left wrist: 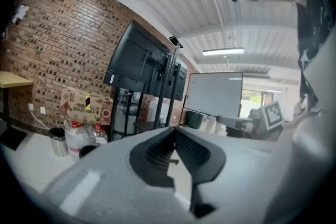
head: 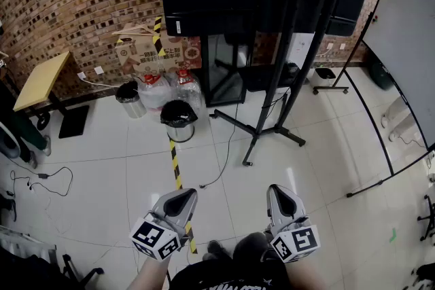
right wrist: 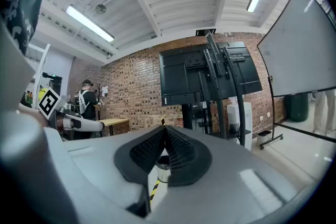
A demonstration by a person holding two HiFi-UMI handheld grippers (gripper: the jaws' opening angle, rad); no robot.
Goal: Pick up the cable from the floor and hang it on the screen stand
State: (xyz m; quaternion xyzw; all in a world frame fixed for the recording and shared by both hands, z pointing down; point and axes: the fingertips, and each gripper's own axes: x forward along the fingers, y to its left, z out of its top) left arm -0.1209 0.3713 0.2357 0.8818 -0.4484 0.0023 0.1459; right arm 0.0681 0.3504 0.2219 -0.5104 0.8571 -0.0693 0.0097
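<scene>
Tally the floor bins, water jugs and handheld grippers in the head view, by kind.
Bins: 2, silver bin, black-lined bin
Water jugs: 2
Grippers: 2, left gripper, right gripper
Total: 6

A thin black cable (head: 225, 153) lies slack on the white tiled floor (head: 122, 166), curving from near centre toward the far, upright black metal screen stand (head: 270, 78).
</scene>
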